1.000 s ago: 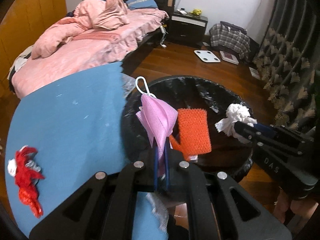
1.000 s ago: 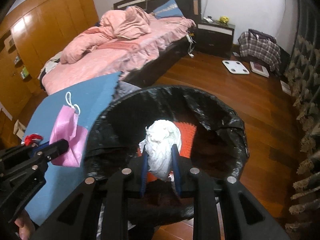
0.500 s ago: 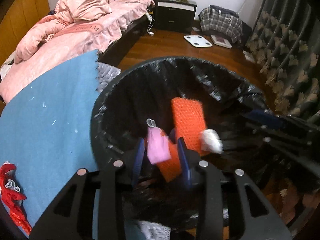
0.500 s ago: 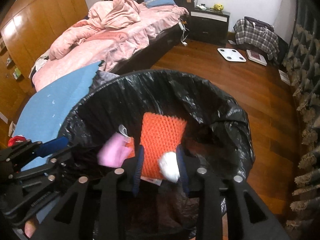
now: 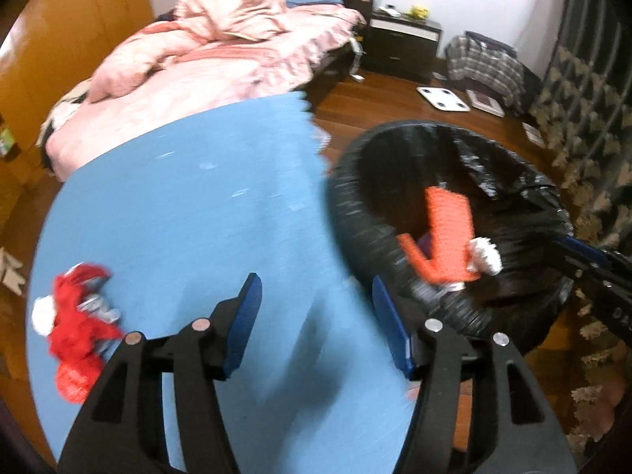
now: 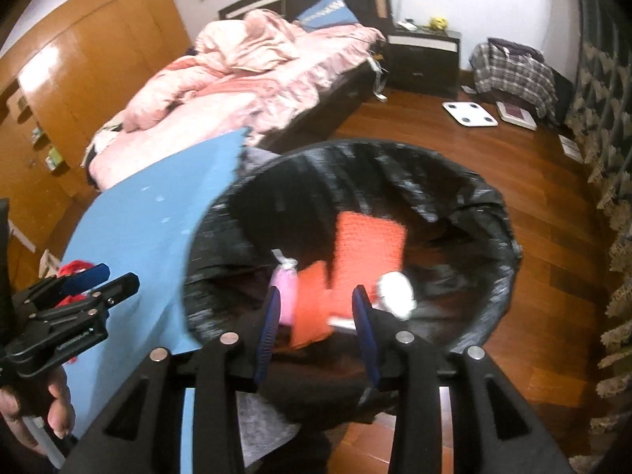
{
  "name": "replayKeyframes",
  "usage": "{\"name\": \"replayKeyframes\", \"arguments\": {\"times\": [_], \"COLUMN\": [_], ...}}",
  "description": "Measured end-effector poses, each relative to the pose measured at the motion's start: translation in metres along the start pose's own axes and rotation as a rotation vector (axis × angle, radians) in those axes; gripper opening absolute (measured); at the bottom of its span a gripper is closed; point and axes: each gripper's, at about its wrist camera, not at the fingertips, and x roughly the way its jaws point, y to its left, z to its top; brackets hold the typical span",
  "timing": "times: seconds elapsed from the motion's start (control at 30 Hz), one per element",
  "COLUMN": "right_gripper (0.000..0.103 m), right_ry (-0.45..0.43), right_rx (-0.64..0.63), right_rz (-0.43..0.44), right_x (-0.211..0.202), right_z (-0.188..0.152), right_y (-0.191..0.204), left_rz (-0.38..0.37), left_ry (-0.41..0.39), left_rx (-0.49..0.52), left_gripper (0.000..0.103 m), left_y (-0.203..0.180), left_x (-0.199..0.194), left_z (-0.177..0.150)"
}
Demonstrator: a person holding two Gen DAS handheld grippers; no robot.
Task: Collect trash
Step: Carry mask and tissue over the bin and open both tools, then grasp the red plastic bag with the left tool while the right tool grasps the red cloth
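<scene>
A bin lined with a black bag (image 5: 355, 213) (image 6: 493, 213) stands beside a blue mat (image 5: 189, 197) (image 6: 150, 213). Inside lie an orange mesh piece (image 5: 450, 217) (image 6: 367, 237), a pink face mask (image 6: 286, 288) and a white tissue wad (image 5: 486, 256) (image 6: 397, 292). My left gripper (image 5: 316, 296) is open and empty over the mat, left of the bin; it also shows in the right wrist view (image 6: 98, 276). My right gripper (image 6: 316, 308) is open and empty over the bin. Red crumpled trash (image 5: 75, 328) lies on the mat at the left.
A bed with pink bedding (image 5: 221, 47) stands behind the mat. A dark nightstand (image 6: 424, 55), a white scale (image 6: 470, 114), a plaid bag (image 6: 513, 71) and a curtain (image 6: 608, 158) stand around the wooden floor (image 6: 553, 237).
Both grippers let go: the pink mask and the white tissue wad fell into the bin. My left gripper swung left from over the bin to over the blue mat and opened wider.
</scene>
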Motion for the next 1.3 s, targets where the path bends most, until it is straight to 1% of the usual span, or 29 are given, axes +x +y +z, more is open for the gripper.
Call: {"name": "replayKeyframes", "arguments": {"times": [0.13,0.2,0.23,0.4,0.53,0.6,0.7,0.8,0.93,1.0,1.03,1.07,1.1,1.13,1.2,1.3], "right_gripper": [0.038,0.038,0.038,0.038,0.038,0.038,0.038,0.038,0.038,0.038,0.038,0.038,0.038,0.038,0.038,0.038], "right_ry": [-0.001,0.007,0.01,0.025,0.025,0.027,0.032,0.033,0.052,0.054,0.056,0.057,0.061,0.062,0.064,0.06], "right_rx": [-0.042,-0.077,-0.087,-0.154,-0.19,-0.2,-0.216,-0.239,-0.246,-0.253,-0.257,-0.26,-0.264,-0.269,-0.282,-0.295], "right_rz": [0.046,0.065,0.072,0.119,0.15,0.16,0.162,0.153,0.154,0.158,0.16,0.162,0.168,0.171,0.18,0.197], "right_x": [-0.007,-0.006,-0.006,-0.001,0.008,0.014,0.024,0.035,0.049,0.054,0.056,0.059,0.062,0.063,0.066,0.067], "right_z": [-0.015,-0.025,-0.027,-0.048,-0.058,-0.063,-0.067,-0.07,-0.072,-0.071,-0.071,-0.072,-0.072,-0.072,-0.073,-0.073], "right_y": [0.047,0.076,0.085,0.15,0.194,0.213,0.231,0.246,0.257,0.263,0.265,0.268,0.273,0.276,0.285,0.297], "left_rz": [0.061,0.091,0.112,0.187,0.224,0.228,0.223,0.21,0.179,0.149,0.137,0.129,0.114,0.102,0.098,0.093], "left_ry": [-0.006,-0.003,0.0,0.0,0.011,0.018,0.03,0.043,0.057,0.057,0.056,0.054,0.053,0.054,0.041,0.025], "left_rx": [-0.044,-0.082,-0.114,-0.212,-0.256,-0.277,-0.294,-0.296,-0.302,-0.305,-0.298,-0.294,-0.29,-0.285,-0.283,-0.287], "left_gripper": [0.058,0.058,0.058,0.058,0.058,0.058,0.058,0.058,0.059,0.06,0.059,0.052,0.041,0.041,0.034,0.032], "left_y": [0.047,0.074,0.095,0.164,0.2,0.213,0.228,0.234,0.243,0.246,0.247,0.247,0.247,0.247,0.247,0.252], "left_x": [-0.021,-0.029,-0.034,-0.05,-0.052,-0.049,-0.042,-0.031,-0.014,-0.008,-0.005,-0.004,-0.003,-0.003,-0.006,-0.017], "left_z": [-0.024,-0.036,-0.044,-0.073,-0.092,-0.099,-0.11,-0.117,-0.119,-0.12,-0.119,-0.119,-0.118,-0.118,-0.118,-0.12]}}
